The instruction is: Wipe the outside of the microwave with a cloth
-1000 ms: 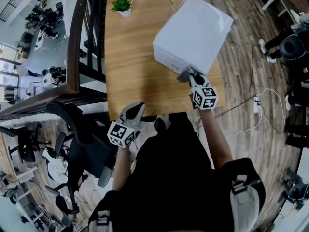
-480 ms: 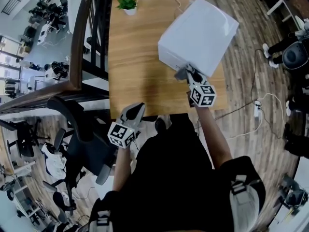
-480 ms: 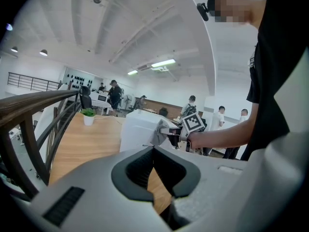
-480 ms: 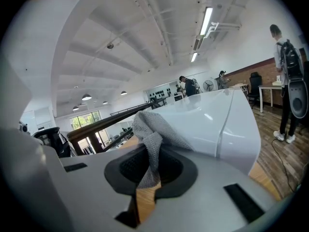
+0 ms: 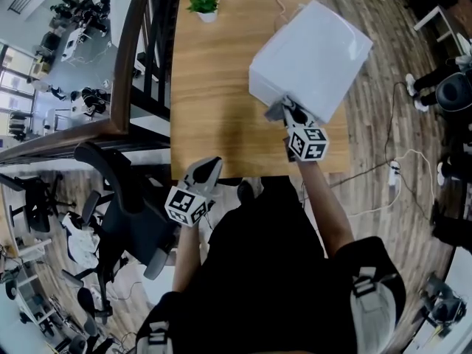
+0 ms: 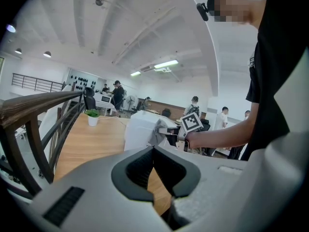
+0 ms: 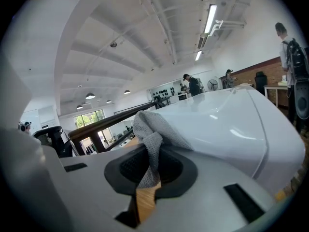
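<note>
One cloth [image 7: 153, 129], clamped in right tongs [image 5: 289, 111], seemingly touches microwave [image 5: 313, 54]; left tongs [image 5: 212, 165] closed, empty.

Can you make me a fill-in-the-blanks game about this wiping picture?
The jaws of the right gripper pinch a grey ____.
It rests against the white ____.
The jaws of the left gripper are ____ and empty.
A small green ____ stands at the far end of the table.
Missing words: cloth; microwave; shut; plant.
</note>
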A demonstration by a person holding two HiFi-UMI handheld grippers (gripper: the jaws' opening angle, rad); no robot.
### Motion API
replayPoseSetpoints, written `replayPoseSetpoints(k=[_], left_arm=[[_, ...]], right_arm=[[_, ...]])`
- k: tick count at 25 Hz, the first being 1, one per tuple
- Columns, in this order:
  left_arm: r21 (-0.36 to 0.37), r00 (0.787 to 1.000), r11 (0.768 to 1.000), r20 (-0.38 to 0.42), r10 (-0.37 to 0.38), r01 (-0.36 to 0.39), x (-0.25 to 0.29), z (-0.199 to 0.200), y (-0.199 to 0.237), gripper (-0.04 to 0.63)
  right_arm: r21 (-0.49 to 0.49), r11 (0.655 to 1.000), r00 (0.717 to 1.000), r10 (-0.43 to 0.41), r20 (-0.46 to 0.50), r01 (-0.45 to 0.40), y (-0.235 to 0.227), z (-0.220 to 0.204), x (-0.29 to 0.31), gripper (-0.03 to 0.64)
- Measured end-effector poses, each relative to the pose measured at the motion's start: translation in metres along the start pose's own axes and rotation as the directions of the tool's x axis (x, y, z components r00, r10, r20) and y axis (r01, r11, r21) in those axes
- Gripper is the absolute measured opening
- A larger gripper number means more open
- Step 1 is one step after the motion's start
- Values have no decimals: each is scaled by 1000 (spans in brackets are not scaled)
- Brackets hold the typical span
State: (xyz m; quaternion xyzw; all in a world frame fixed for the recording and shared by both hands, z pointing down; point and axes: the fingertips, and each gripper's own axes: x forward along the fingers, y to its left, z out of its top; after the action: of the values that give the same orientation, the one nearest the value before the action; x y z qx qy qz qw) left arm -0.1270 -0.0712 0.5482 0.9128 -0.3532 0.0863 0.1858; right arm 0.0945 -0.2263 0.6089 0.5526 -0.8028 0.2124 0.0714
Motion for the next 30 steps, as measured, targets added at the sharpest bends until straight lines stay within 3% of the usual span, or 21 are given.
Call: replayPoseSetpoints(k=[20, 30], left_arm=[[-28, 997, 997, -3, 72, -72, -17, -4, 18, -5], [-35, 996, 996, -9, 87, -87, -19, -7, 25, -5]], right_arm=[[-30, 996, 996, 84, -17, -85, 38, 5, 63, 28], [37, 993, 994, 110, 0, -110, 53, 15, 90, 28]])
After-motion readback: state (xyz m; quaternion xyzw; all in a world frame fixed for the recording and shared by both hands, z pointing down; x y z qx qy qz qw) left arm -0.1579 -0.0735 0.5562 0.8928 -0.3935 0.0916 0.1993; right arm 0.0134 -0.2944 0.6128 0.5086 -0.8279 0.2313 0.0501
